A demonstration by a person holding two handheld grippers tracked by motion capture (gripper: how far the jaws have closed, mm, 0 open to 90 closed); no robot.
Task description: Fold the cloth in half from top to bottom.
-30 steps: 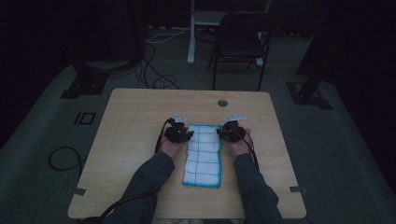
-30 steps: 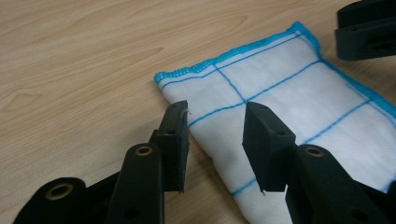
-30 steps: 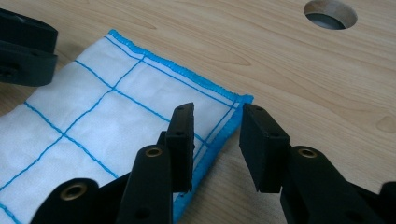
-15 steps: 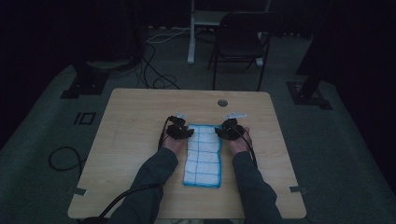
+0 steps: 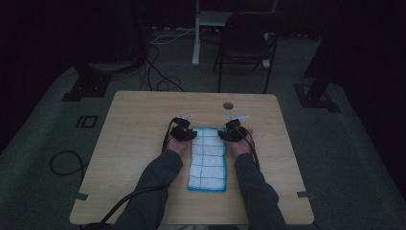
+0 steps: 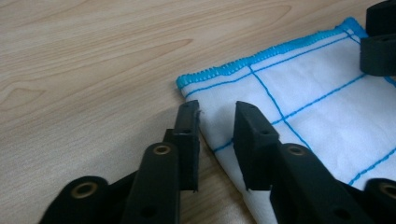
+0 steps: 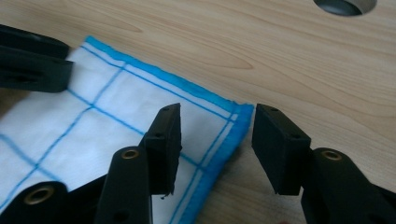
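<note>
A white cloth (image 5: pixel 208 158) with a blue grid and blue hem lies flat on the wooden table (image 5: pixel 139 120), long side running away from the person. My left gripper (image 5: pixel 184 133) is at its far left corner, open, jaws straddling the cloth's left edge (image 6: pixel 217 112). My right gripper (image 5: pixel 232 132) is at the far right corner, also open, one jaw over the cloth (image 7: pixel 116 102) and the other over bare wood (image 7: pixel 215 121). Each gripper view shows the other gripper farther off: the right gripper (image 6: pixel 379 46) and the left gripper (image 7: pixel 30 65).
A round cable hole (image 5: pixel 228 105) lies in the table just beyond the right gripper (image 7: pixel 344 4). A folding chair (image 5: pixel 244 43) and cables on the floor sit behind the table. Bare wood surrounds the cloth on every side.
</note>
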